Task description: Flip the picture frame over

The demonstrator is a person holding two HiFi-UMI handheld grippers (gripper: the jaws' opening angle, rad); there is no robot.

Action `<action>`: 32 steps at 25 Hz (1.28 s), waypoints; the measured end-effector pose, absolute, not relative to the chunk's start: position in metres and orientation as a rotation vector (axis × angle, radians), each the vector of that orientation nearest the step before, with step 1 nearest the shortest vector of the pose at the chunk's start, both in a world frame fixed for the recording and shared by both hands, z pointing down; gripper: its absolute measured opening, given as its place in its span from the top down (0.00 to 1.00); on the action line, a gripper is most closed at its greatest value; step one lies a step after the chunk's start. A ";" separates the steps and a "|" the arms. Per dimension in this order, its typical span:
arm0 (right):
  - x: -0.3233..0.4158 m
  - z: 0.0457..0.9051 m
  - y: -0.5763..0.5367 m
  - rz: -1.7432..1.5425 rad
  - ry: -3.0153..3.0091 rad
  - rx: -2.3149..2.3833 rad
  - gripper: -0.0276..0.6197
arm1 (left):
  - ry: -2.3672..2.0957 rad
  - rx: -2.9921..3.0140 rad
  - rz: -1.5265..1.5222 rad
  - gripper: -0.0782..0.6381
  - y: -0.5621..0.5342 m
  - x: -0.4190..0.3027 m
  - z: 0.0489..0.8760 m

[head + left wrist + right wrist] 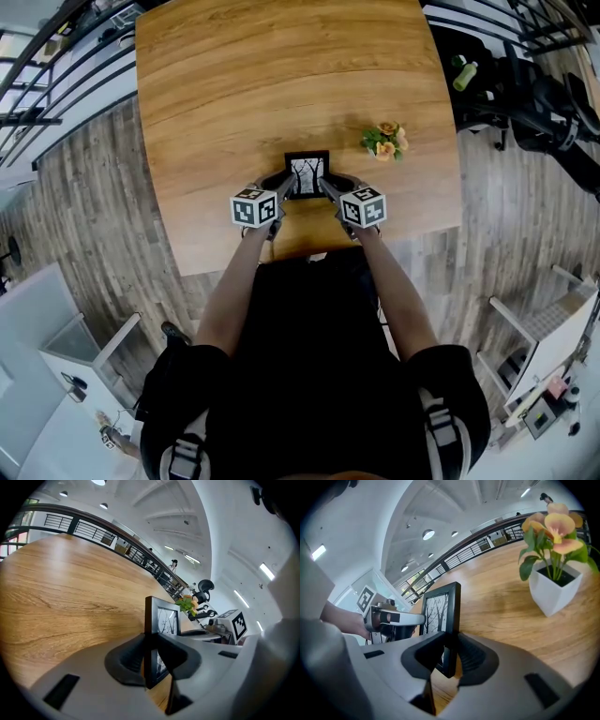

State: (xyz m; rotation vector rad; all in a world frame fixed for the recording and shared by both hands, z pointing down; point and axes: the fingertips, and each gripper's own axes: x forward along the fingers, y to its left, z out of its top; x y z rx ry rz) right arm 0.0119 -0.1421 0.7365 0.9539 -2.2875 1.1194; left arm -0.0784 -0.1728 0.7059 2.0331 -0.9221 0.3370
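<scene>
A small black picture frame (307,175) with a print of bare trees sits near the front edge of the wooden table (234,84), picture side up in the head view. My left gripper (284,181) is shut on its left edge, and my right gripper (329,184) is shut on its right edge. In the left gripper view the frame (161,618) stands on edge between the dark pads of the left gripper (151,656). The right gripper view shows the frame (443,605) clamped the same way by the right gripper (450,656). I cannot tell whether the frame touches the table.
A white pot of orange flowers (385,141) stands on the table just right of the frame, close to my right gripper, and looms large as the flower pot (553,578) in the right gripper view. Wooden floor, chairs and railings surround the table.
</scene>
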 end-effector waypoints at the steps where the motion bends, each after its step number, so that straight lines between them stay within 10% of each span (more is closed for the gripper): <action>1: 0.012 0.738 -0.143 1.120 -2.286 0.954 0.81 | -0.923 2.032 0.340 0.76 -0.174 -0.079 0.707; 32: 0.000 0.761 -0.162 0.911 -2.196 0.967 0.77 | -1.106 1.906 0.472 0.75 -0.186 -0.094 0.743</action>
